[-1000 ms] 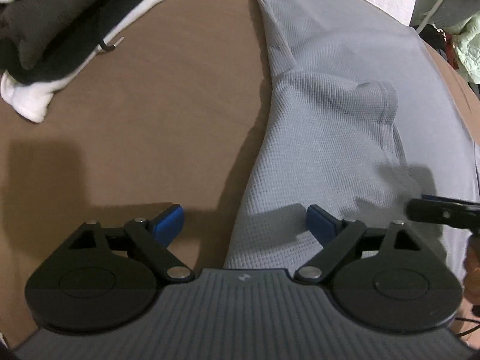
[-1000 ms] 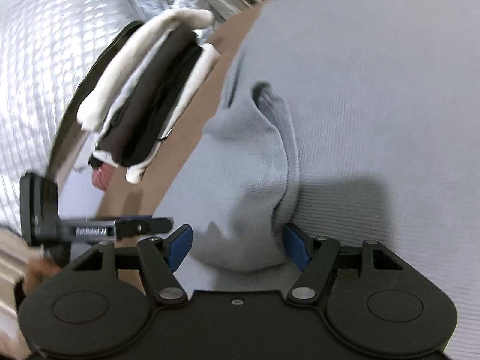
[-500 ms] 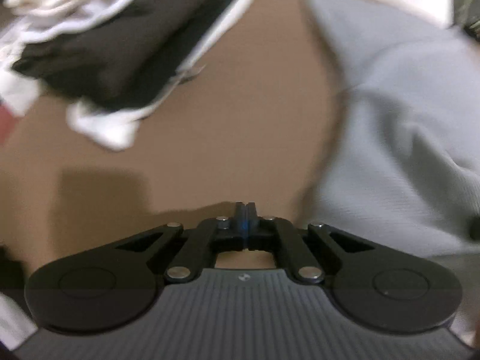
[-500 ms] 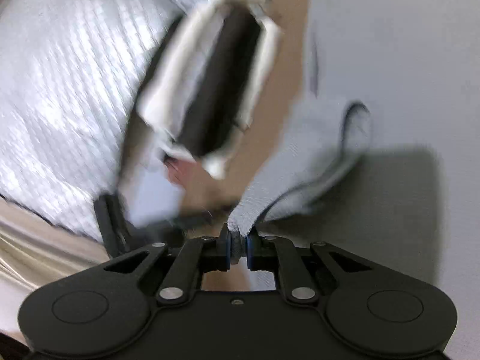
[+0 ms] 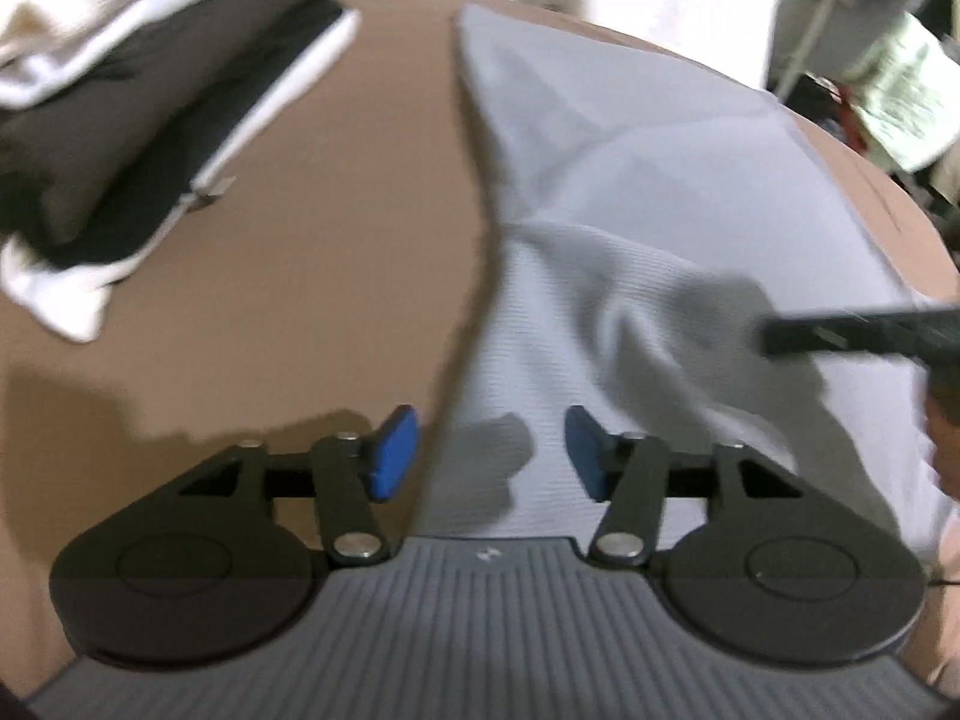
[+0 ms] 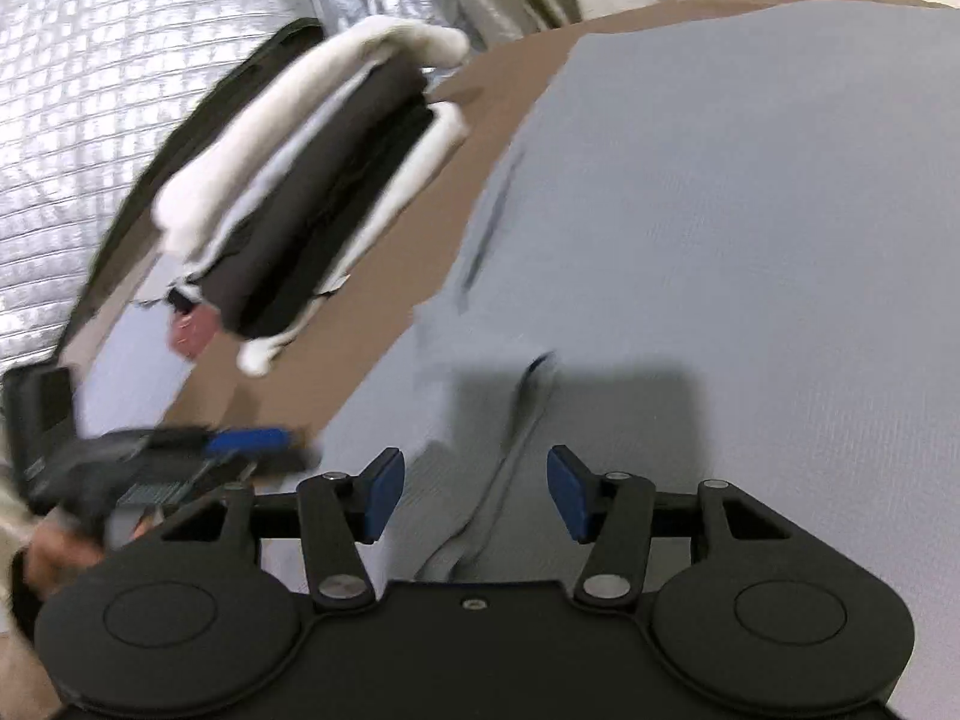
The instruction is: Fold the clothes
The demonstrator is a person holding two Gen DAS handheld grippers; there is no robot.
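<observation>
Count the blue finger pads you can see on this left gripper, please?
2: one blue pad over the brown surface, the other over the grey garment.

My left claw (image 5: pixel 491 450) hung open over the edge of the grey garment (image 5: pixel 648 276) on the brown desk (image 5: pixel 336 240); a stack of folded clothes (image 5: pixel 138 138) lay to the left.

Black linkages, silver pivot screws, blue fingers (image 5: pixel 393 453), ribbed grey housing.

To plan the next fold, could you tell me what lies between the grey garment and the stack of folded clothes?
Only bare brown tabletop separates the grey garment from the stack of folded clothes, as the left wrist view shows.
</observation>
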